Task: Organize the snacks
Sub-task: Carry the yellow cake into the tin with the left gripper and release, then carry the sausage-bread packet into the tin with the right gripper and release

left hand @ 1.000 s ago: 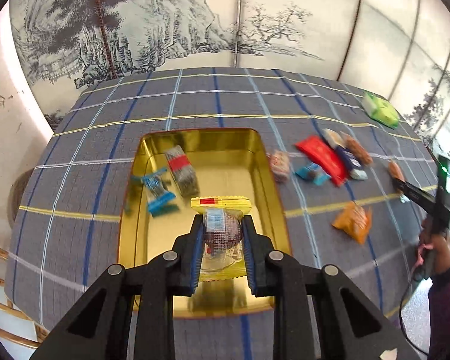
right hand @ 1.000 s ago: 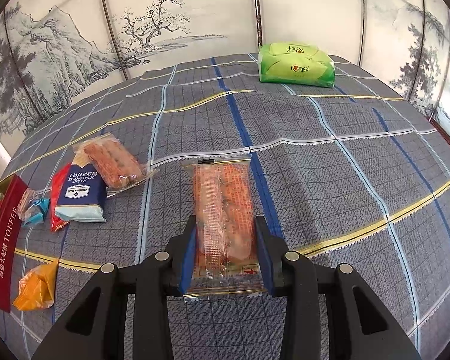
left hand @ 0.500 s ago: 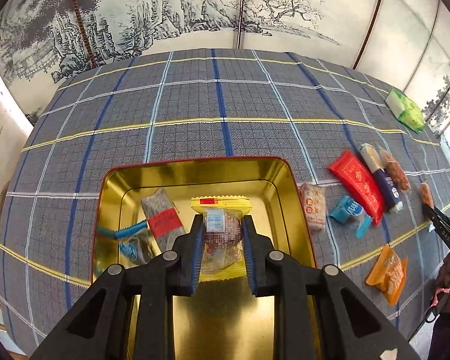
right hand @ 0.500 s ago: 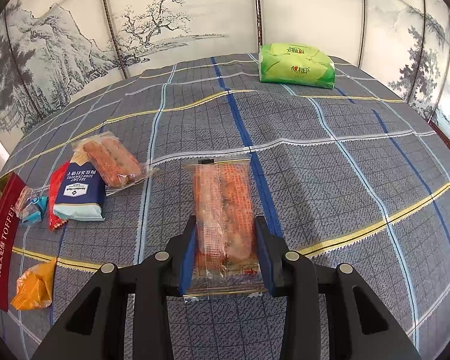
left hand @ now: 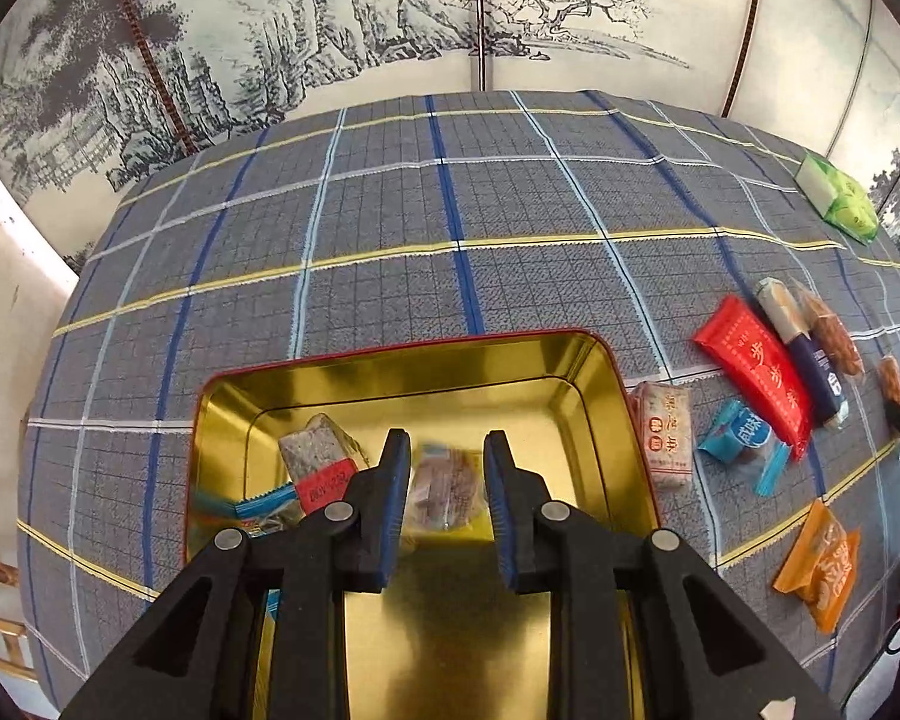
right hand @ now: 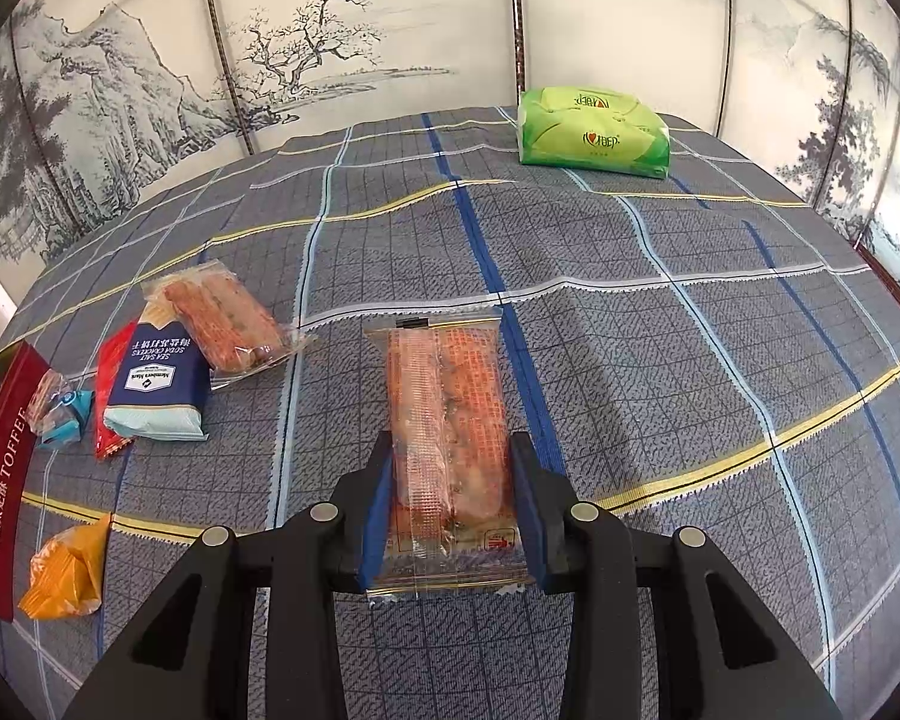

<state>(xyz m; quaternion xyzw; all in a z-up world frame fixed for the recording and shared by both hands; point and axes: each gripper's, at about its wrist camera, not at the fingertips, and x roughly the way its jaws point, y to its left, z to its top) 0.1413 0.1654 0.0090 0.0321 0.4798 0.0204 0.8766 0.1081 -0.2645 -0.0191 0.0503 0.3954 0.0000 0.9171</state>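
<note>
A gold tin tray (left hand: 594, 378) with a red rim lies on the checked cloth. My left gripper (left hand: 444, 480) is open above it. A clear packet with a brown cake (left hand: 444, 489) shows blurred between the fingers, down in the tray. A grey bar with a red label (left hand: 318, 462) and a blue packet (left hand: 258, 504) lie in the tray's left part. My right gripper (right hand: 453, 480) is shut on a long orange cracker packet (right hand: 447, 420) just above the cloth. The tray's red side (right hand: 0, 480) shows at the far left of the right wrist view.
Right of the tray lie a pale bar (left hand: 663, 441), a small blue packet (left hand: 741, 441), a red packet (left hand: 756, 372), a navy cracker pack (left hand: 807, 354) and an orange packet (left hand: 822, 564). A green tissue pack (right hand: 594, 135) sits at the far table edge.
My left gripper has opened and let go of the brown cake packet, which has dropped into the tray. The left gripper moved forward over the tray. The right gripper has not moved.
</note>
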